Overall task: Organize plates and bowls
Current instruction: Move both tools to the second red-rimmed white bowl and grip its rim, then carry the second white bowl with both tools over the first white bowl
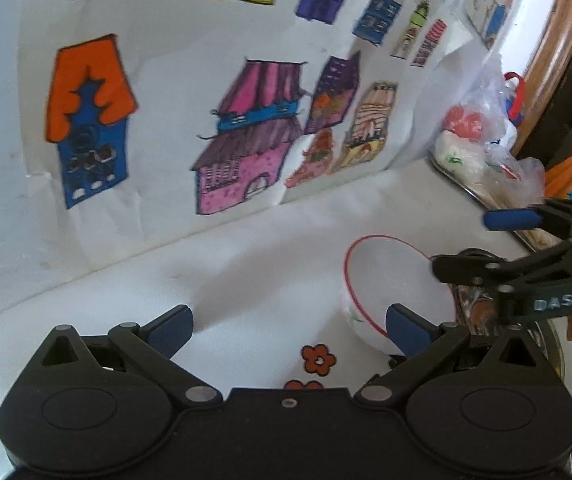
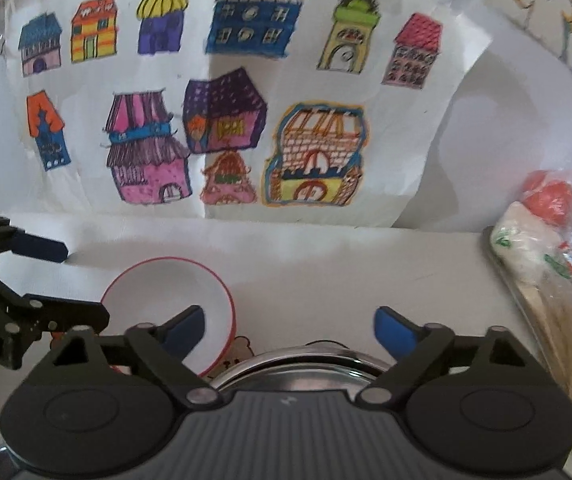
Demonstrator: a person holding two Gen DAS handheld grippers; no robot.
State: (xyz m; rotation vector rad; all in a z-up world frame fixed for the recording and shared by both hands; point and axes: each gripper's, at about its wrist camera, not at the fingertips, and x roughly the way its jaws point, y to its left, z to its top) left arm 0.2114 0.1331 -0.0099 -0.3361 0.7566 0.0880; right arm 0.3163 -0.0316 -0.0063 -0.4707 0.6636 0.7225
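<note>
Both claws hang wide open and empty over the tabletop (image 2: 326, 248). The left claw (image 1: 290, 330) sits beside the red-rimmed bowl (image 1: 390, 276). The right claw (image 2: 288, 330) hovers above a steel plate (image 2: 298, 364).

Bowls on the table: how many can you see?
1: a white bowl with a red rim, left of the steel plate. Others may be hidden behind the gripper.

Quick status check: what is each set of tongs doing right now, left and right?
Left tongs: open, holding nothing; the red-rimmed white bowl sits by the right pad.
Right tongs: open, holding nothing, above the steel plate.
</note>
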